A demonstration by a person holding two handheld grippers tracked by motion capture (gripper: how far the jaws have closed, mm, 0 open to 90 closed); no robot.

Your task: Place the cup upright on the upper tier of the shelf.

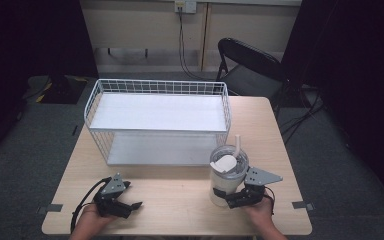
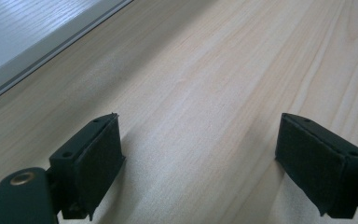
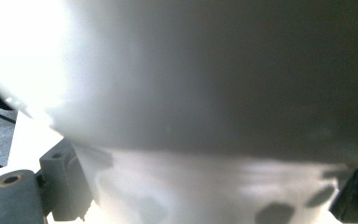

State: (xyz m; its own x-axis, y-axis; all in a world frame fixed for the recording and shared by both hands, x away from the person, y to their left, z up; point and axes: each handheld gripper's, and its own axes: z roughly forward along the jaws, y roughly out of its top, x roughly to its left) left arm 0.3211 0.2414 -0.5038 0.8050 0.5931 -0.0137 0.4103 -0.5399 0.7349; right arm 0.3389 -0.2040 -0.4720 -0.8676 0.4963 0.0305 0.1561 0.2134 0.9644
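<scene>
A clear tumbler (image 1: 226, 172) with a white lid and a white straw stands at the front right of the wooden table (image 1: 175, 197). My right gripper (image 1: 226, 198) is shut on the tumbler's lower body, one jaw on each side. In the right gripper view the tumbler (image 3: 205, 93) sits very close and blurred, with my right gripper (image 3: 205, 191) pressed to its narrow base. My left gripper (image 1: 133, 196) rests at the front left of the table, open, with nothing between its fingers. The left gripper view has my left gripper (image 2: 198, 137) wide apart over bare wood.
A white two-level wire rack (image 1: 157, 87) stands across the middle and back of the table; its lower shelf (image 2: 28, 32) edge is near my left gripper. A black folding chair (image 1: 252, 65) stands behind the table's far right corner. Cables lie on the grey floor.
</scene>
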